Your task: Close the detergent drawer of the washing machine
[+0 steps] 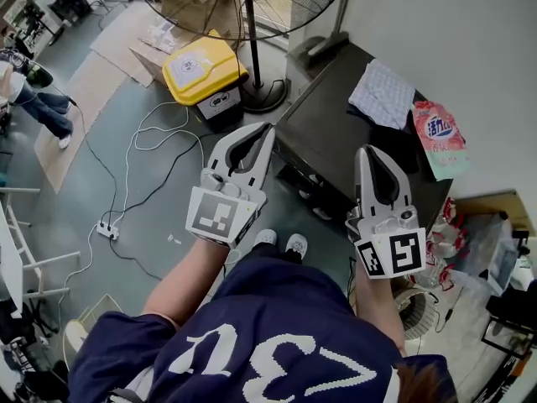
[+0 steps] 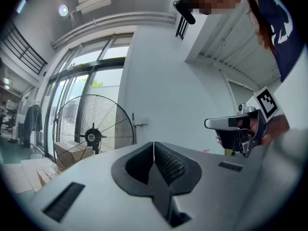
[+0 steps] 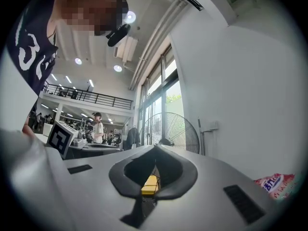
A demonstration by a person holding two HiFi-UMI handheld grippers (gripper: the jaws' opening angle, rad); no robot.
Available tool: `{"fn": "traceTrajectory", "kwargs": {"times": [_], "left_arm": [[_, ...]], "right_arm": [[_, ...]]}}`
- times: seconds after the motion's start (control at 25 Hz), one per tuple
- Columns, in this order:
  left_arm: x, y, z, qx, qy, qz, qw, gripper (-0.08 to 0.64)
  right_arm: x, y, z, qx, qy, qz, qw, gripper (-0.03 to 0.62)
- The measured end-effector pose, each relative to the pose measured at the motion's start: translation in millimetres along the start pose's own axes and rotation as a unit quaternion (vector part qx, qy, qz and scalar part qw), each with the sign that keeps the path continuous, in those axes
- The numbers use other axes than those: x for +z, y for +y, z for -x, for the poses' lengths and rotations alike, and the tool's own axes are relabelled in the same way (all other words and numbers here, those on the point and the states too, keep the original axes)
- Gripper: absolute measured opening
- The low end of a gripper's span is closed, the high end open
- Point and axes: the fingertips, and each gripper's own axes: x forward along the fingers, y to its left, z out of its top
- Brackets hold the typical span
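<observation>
A: Well, how are the tools found?

B: Both are clenched with nothing gripped. The left gripper (image 1: 267, 131) is seen with its jaws pressed tip to tip, and the right gripper (image 1: 367, 151) likewise. In the right gripper view a small yellow block (image 3: 150, 184) is seen deep in the hollow behind the tips. Whether it belongs to the tool cannot be told.

A: And the washing machine?

B: The dark washing machine (image 1: 327, 133) is found at two o'clock from the middle of the head view, against the wall. A pale cloth (image 1: 382, 95) and a pink detergent pouch (image 1: 436, 137) are laid on its top. Its detergent drawer is shown by no view.

A: So which step is in hand?

B: That cannot be settled. Clenched tools held in the air would suit a drawer awaiting a push or one already pushed home. The front panel must be brought into sight before any move is chosen.
</observation>
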Motion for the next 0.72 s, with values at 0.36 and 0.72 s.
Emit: {"fn": "traceTrajectory", "kwargs": {"times": [0.36, 0.72], "left_arm": [[1.1, -5.1, -7.0, 0.007, -0.003, 0.001, 1.0000, 0.025], [-1.2, -7.8, -10.9, 0.015, -0.002, 0.000, 0.9999, 0.025]], "right_arm": [[2.6, -6.5, -1.0, -0.006, -0.002, 0.003, 1.000, 0.014], [4.0, -11.6, -1.6, -0.006, -0.008, 0.000, 1.000, 0.014]]}}
